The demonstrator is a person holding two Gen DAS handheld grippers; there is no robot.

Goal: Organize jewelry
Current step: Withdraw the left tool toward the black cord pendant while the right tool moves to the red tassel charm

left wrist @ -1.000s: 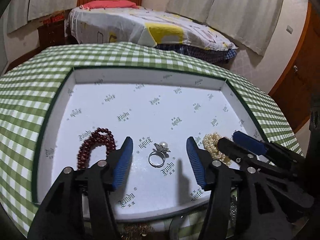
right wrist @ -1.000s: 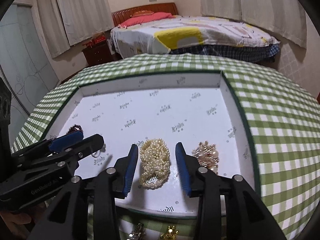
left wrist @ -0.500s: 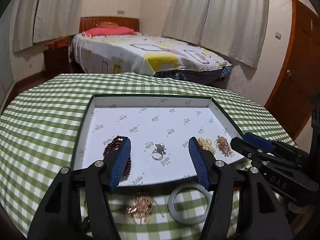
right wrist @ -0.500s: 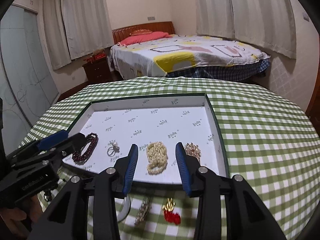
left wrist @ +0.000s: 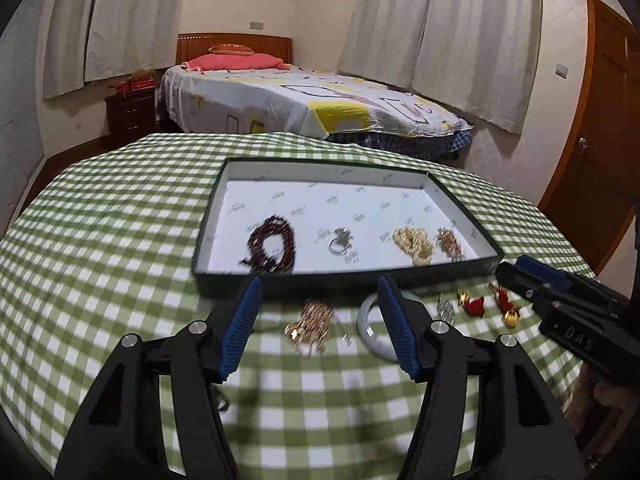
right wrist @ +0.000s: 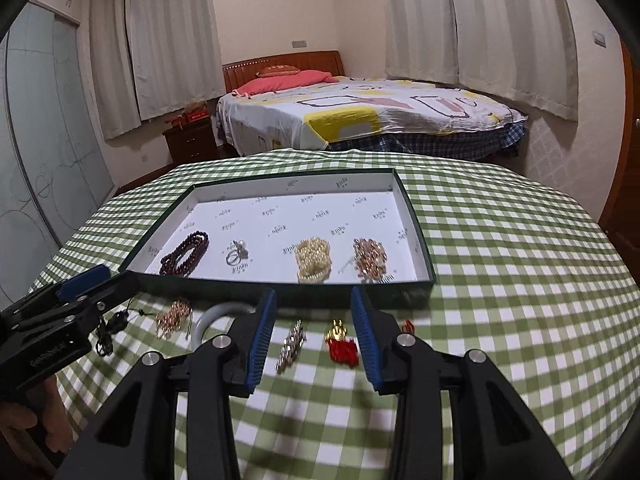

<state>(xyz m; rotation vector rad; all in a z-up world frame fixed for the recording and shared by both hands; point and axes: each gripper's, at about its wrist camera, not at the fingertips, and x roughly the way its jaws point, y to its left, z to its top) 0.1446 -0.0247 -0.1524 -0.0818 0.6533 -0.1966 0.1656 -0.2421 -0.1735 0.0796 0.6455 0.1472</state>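
1. Four pieces lie inside the tray (right wrist: 416, 224) in a row along its near side: dark red beads (right wrist: 186, 252), a ring (right wrist: 236, 256), a pearl strand (right wrist: 314, 258) and a pinkish-gold cluster (right wrist: 370, 260).
2. Left on the checked surface (right wrist: 520, 280), before the tray: a gold chain (left wrist: 312, 322), a pale bangle (left wrist: 370, 320), a silver brooch (right wrist: 291, 344), red-tasselled pieces (right wrist: 342, 346) and, perhaps, a dark cord (right wrist: 112, 326).
3. So roughly half is done.
4. Left tongs (left wrist: 318, 324) stand wide and empty over the chain; right tongs (right wrist: 314, 336) narrower, also empty.

Dim warm indoor light; motion blur; fisheye-bent edges.
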